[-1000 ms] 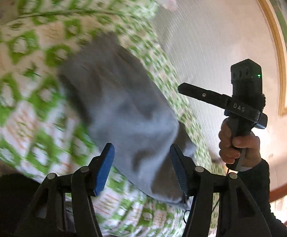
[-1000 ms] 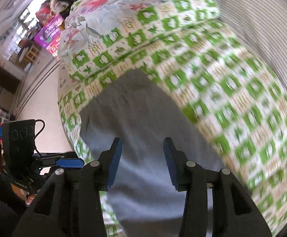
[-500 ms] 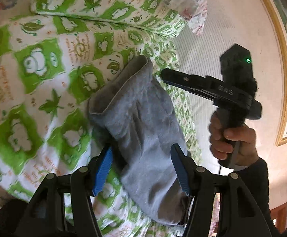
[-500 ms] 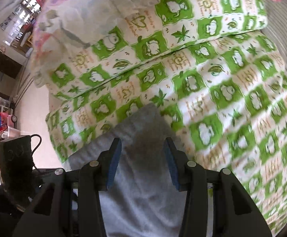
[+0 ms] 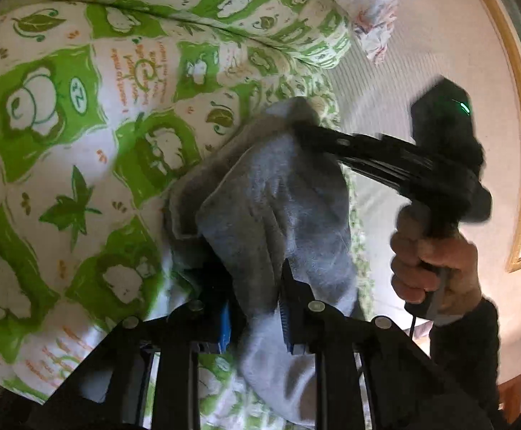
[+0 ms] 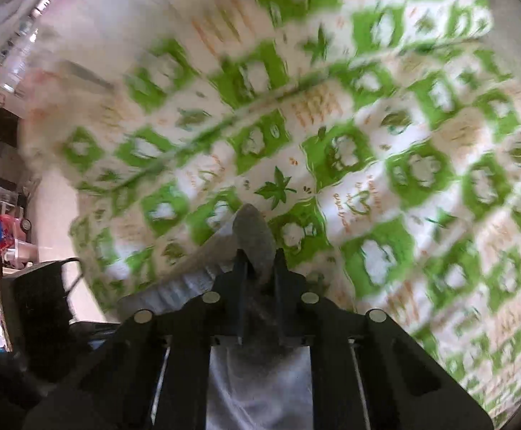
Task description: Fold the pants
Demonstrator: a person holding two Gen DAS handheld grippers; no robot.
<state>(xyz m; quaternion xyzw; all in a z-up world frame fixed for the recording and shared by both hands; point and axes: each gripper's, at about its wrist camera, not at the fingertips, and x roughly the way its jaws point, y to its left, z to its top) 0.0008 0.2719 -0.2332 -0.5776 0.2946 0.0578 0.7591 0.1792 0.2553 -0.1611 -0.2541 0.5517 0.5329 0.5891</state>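
Bed: green-and-white printed quilt with leaf and animal squares [image 5: 63,150] fills both wrist views and serves as my folding surface; a pale striped sheet and a gold-framed picture on the wall lie beyond it in the left view

Pants: grey soft knit pants [image 5: 278,208] lie bunched on the quilt near its edge, one end towards each tool, so I judge I am taking both ends in order to lift and lay them over

Left gripper [image 5: 256,319]: its blue pads have just been closing, and the frame shows grey fabric pinched between them; I read it as clamped on the near end of the pants

Right gripper [image 6: 260,265]: its jaws have just been closing too; in its own view a grey hem sticks up between the narrowed fingers, so it is clamped on the far end of the pants

Right hand [image 5: 429,265]: seen from the left view, it grips the black handle, the tool's nose buried in the far fold of cloth

Why held so: two grips at opposite ends should keep the cloth taut for a clean fold

Against a second ago: both sets of jaws stood wide then, with the pants lying flat between them and untouched; the right tool hung clear of the cloth, and now it is down on it

Blur: the right view is smeared, so finer detail is unclear
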